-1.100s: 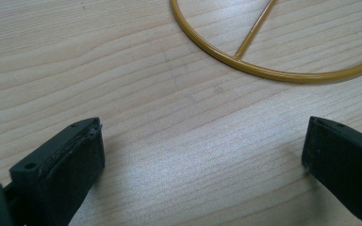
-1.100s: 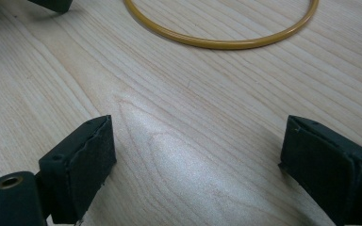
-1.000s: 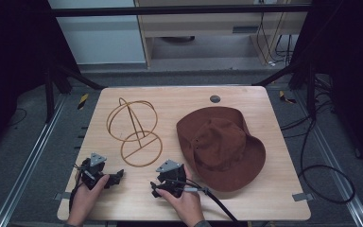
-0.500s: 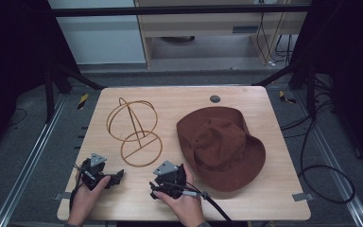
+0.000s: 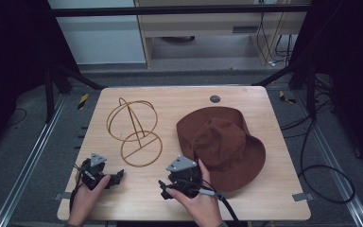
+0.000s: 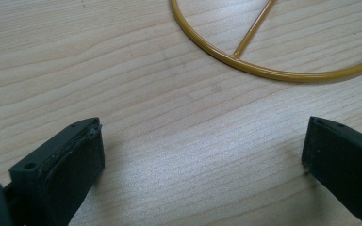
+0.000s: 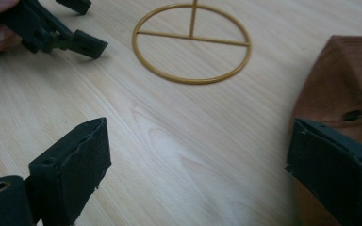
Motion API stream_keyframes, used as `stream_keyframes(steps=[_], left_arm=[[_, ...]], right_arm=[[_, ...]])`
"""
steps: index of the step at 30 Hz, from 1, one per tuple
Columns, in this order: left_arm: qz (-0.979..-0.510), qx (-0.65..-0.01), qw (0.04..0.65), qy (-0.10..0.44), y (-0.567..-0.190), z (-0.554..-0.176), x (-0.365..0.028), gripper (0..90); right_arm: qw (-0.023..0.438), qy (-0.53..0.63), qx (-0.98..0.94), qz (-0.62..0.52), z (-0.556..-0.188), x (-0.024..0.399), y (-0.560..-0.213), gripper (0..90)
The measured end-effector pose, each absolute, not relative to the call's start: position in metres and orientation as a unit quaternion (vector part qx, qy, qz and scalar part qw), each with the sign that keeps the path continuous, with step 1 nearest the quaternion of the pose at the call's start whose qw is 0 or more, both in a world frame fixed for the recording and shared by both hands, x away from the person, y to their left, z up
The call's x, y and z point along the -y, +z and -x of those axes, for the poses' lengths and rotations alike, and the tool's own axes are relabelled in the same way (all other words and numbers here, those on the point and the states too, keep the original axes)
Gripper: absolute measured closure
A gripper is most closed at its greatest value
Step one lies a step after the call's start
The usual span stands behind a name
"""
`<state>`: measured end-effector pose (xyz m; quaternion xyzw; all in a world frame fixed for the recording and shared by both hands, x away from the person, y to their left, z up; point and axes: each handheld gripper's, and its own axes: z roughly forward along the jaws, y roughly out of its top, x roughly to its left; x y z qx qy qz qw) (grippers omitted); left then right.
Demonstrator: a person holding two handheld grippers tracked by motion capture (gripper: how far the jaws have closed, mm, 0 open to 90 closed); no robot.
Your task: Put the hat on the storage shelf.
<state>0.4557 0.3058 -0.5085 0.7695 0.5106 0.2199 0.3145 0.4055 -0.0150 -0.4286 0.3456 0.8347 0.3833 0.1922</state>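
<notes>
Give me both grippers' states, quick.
Left gripper: open, holding nothing, over bare table near the wire stand.
Right gripper: open, holding nothing, beside the brown hat.

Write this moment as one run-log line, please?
left gripper: open, empty, on table near wire hat stand | right gripper: open, empty, beside brown hat | hat lying flat on table

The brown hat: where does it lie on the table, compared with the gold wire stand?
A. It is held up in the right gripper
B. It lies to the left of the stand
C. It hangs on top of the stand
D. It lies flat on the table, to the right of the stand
D: in the high view the brown hat lies flat on the table, to the right of the wire stand, whose frame is bare.
</notes>
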Motion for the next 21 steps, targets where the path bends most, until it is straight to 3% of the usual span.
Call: stream_keyframes(steps=[10, 16, 21], left_arm=[[-0.771, -0.509, 0.313, 0.220, -0.508, -0.456, -0.306, 0.0], [-0.771, -0.510, 0.313, 0.220, -0.508, -0.456, -0.306, 0.0], [-0.771, -0.509, 0.313, 0.220, -0.508, -0.456, -0.306, 0.0]], right_arm=[[0.208, 0.363, -0.846, -0.332, -0.418, 0.057, -0.404, 8.3], [0.211, 0.319, -0.855, -0.349, -0.437, 0.100, -0.390, 17.1], [0.209, 0.299, -0.857, -0.363, -0.454, 0.133, -0.382, 18.7]])
